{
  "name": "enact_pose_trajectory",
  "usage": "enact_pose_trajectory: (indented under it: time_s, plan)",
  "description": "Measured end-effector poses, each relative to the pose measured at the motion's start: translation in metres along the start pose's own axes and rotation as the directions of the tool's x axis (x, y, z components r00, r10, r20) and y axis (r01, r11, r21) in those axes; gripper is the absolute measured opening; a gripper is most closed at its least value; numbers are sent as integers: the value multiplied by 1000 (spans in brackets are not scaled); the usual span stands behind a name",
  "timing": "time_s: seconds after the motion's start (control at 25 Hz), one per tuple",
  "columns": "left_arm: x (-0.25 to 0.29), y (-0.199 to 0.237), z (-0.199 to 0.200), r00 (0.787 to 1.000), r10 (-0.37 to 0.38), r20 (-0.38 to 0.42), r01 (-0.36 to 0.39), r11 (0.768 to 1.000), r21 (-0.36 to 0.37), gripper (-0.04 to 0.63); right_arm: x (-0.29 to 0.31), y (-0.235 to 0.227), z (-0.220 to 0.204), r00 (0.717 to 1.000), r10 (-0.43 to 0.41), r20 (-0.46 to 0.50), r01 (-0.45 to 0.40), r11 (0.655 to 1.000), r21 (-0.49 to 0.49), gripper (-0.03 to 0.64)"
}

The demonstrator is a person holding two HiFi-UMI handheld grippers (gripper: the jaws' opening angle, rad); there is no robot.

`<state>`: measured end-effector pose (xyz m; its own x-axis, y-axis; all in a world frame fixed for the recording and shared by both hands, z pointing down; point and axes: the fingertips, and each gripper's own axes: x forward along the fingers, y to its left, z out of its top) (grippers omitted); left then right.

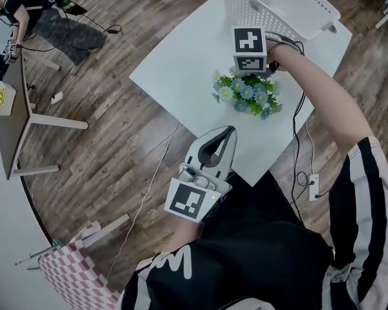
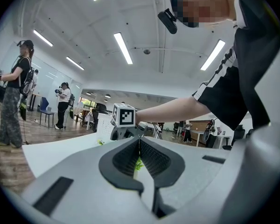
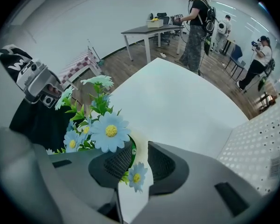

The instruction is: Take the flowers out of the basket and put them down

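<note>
Here we see the blue-petalled flowers (image 1: pixel 249 94) on the smooth white table (image 1: pixel 181 63), at six o'clock from the perforated basket (image 1: pixel 271 5). The right gripper's (image 3: pixel 139 150) ribbed pads stand narrowly parted around the stems, and the left gripper (image 1: pixel 228 130) is pinched closed.

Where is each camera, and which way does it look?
Head view: on the person's head, facing down at table, flowers, left gripper, right gripper, right arm.
Left gripper view: on the left gripper, facing level across the table; shut jaws, right arm show.
Right gripper view: on the right gripper, facing down at flowers between its jaws.
Shared: head and right gripper views show flowers, basket.
</note>
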<state>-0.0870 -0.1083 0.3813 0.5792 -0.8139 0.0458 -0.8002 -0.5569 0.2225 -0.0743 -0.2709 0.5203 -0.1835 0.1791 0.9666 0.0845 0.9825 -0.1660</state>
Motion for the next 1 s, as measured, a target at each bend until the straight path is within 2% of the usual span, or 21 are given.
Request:
enact_pose_trajectory:
  time_s: [0.16,0.28,0.48,0.56,0.64,0.72,0.8,0.88,1.0]
  plan:
    - [-1,1,-4,1000,-2,-21,3,1000,17,3,-13,-8,-1,995,-67,80,65,998,25,112]
    - [1,1,-2,1000,0,-9,0,1000,12,3,-33,-15,1,970,-130,205,116,990,79,112]
    - [7,-5,7,1000,-17,12,17,1000,21,3,-66,-13,-3,885,-246,395,184,965,189,112]
    - [8,-6,5,999,-28,-14,29,999,45,3,-82,-14,-5,833,-311,457,230,947,225,112]
    - [10,-8,5,999,-37,-22,38,998,47,3,-101,-14,-6,759,-388,522,293,920,259,112]
    - [12,-11,4,998,-56,-27,57,997,45,3,-120,-12,-9,666,-459,588,337,888,312,112]
    - [15,-14,4,997,-71,-28,72,997,41,3,-140,-4,-10,552,-510,660,336,860,383,112]
    - [17,-15,6,997,-77,-26,78,996,48,3,-158,11,-11,420,-540,729,308,841,446,112]
    - [23,-15,12,996,-84,-11,84,994,68,4,-178,41,-14,246,-581,775,289,808,514,112]
